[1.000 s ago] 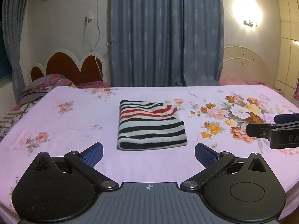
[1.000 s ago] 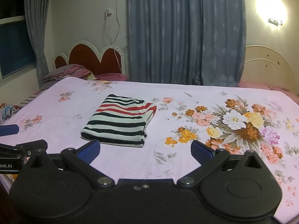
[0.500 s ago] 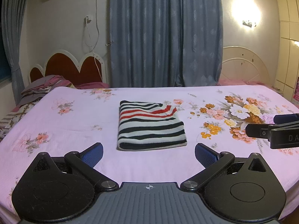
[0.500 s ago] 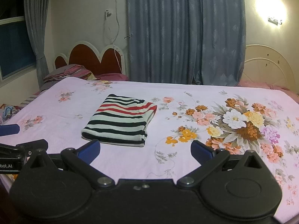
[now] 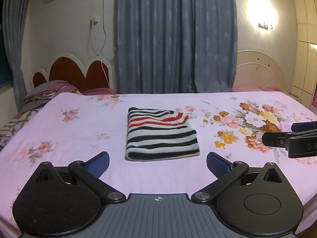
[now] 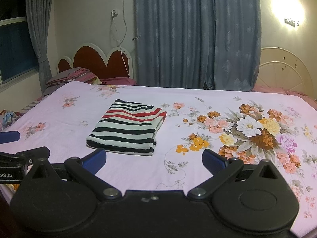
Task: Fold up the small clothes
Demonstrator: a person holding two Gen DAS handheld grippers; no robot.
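A black, white and red striped garment lies folded into a neat rectangle on the pink floral bedsheet. My left gripper hovers just in front of it, open, nothing between its blue pads. In the right wrist view the same garment sits ahead and to the left of my right gripper, which is also open and empty. Each gripper shows at the edge of the other's view: the right gripper at the far right, the left gripper at the far left.
The bed runs to a heart-shaped headboard at the back left with a pile of bedding beside it. Blue curtains hang behind. A second white headboard and a lit wall lamp stand at the right.
Both views have tilted or drawn back slightly, with the garment sitting a touch higher in frame. The garment has not moved and both grippers stay open.
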